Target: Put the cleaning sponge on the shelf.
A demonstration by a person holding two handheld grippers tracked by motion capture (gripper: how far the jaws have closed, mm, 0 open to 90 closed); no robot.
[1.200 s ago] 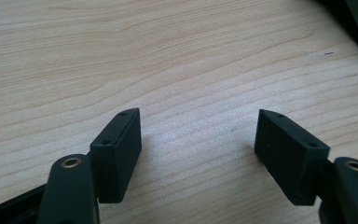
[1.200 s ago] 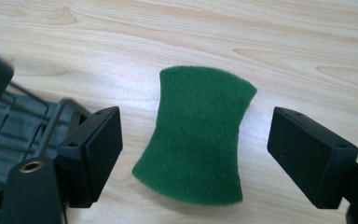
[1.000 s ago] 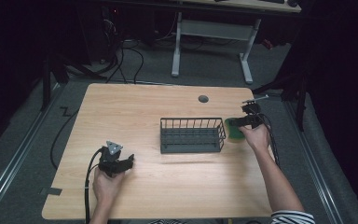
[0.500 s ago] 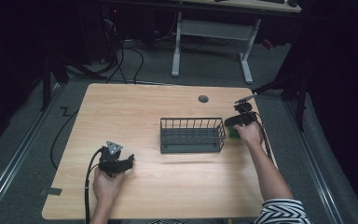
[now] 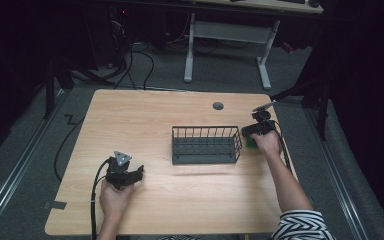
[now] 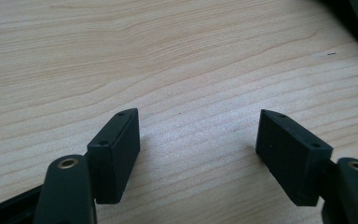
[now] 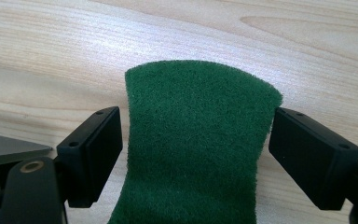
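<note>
The right gripper [image 7: 196, 140] had dropped onto the pad [image 7: 198, 144] beside the basket [image 5: 206, 145], jaws apart astride it, not yet gripping; a pickup looked imminent. The left gripper [image 6: 198, 140] rested apart, holding nothing

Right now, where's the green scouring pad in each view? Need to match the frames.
High view: green scouring pad at right, a sliver beside the wire basket's right end, under the right gripper.
Right gripper view: pad at centre, between the open jaws.
Left gripper view: bare tabletop between the jaws.
Shared landmark: the light wood table.
</note>
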